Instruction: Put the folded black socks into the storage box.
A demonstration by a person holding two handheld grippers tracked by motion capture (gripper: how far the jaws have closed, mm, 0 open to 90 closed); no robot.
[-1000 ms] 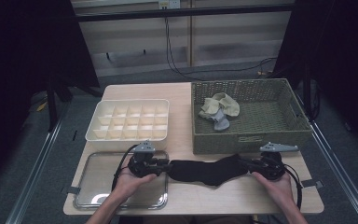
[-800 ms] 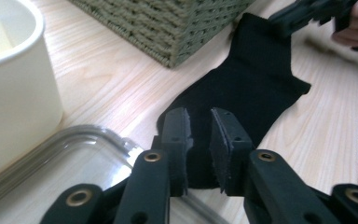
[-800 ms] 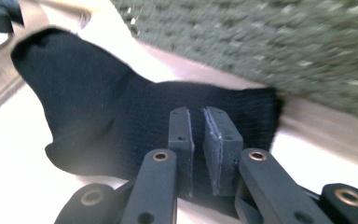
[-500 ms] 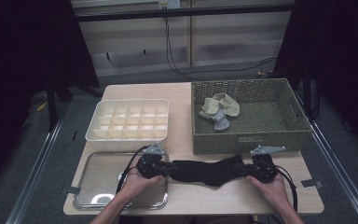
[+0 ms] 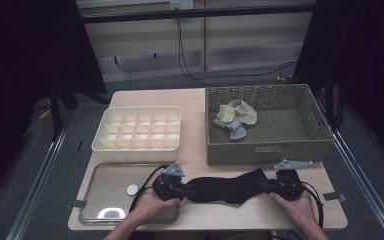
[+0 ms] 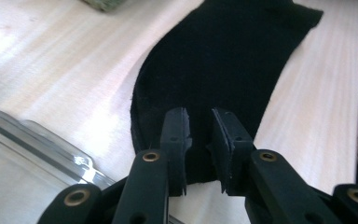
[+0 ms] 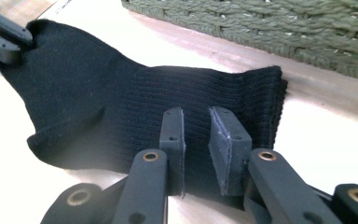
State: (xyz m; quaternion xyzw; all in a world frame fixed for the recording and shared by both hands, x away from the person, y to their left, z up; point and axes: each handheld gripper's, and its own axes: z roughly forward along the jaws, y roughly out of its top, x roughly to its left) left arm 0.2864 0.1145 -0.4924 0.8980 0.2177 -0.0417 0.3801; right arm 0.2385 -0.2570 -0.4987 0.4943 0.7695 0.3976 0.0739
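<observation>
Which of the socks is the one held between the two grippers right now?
The black sock, lying flat on the table's front edge, one end at each gripper. The pale socks lie bunched inside the wicker basket, away from both.

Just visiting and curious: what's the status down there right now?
Left hand-held gripper and right hand-held gripper at opposite ends of the black sock. Jaws narrowly parted over the fabric. Sock flat on the table. Nothing in the way.
</observation>
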